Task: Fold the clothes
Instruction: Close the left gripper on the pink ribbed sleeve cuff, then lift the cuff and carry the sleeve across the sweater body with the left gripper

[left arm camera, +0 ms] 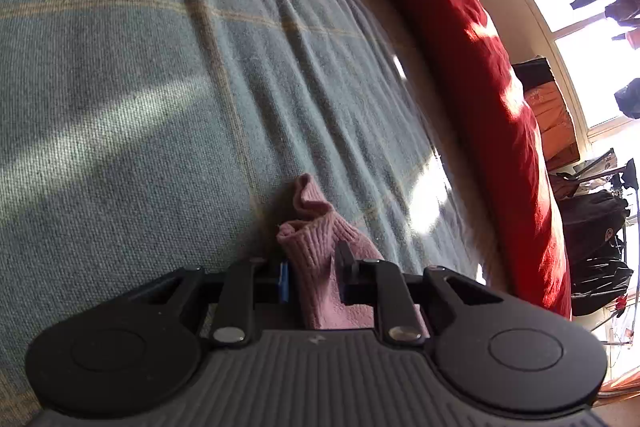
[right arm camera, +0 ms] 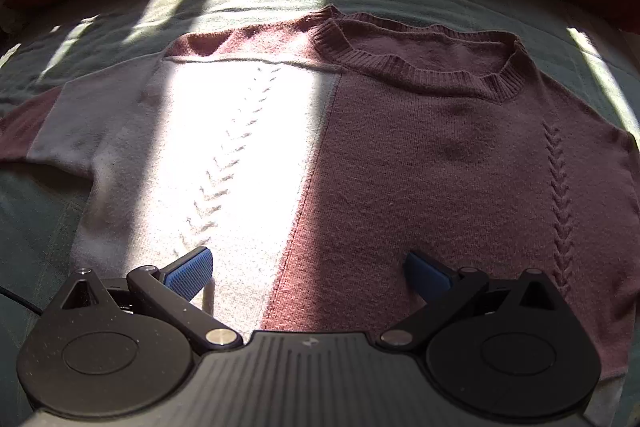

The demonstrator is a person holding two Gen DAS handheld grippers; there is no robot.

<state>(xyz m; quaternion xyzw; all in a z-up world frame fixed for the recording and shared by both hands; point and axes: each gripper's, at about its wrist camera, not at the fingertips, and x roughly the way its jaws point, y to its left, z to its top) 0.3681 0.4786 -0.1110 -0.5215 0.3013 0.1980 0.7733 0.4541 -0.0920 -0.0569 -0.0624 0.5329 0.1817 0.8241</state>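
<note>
Your left gripper (left arm camera: pixel 312 267) was clamped on a ribbed pink sleeve cuff (left arm camera: pixel 316 247), its jaws drawn nearly together with the knit bunched between them and the cuff's end curling up just past the tips. Beneath it lay the grey-green checked blanket (left arm camera: pixel 140 87), with a red duvet (left arm camera: pixel 460 27) heaped along the right of that view.

Your right gripper (right arm camera: pixel 308 273) hung with its jaws spread wide and nothing between them, poised over the near part of the pink sweater (right arm camera: pixel 420 167). The sweater lay flat on the blanket (right arm camera: pixel 32 219), ribbed neckline (right arm camera: pixel 416 67) at the far side, a bright band of sunlight across its left half.

You looked to be at the sleeve fold. Next you needed to carry the cuff across onto the sweater's body and lay it flat, keeping the body from dragging along.
</note>
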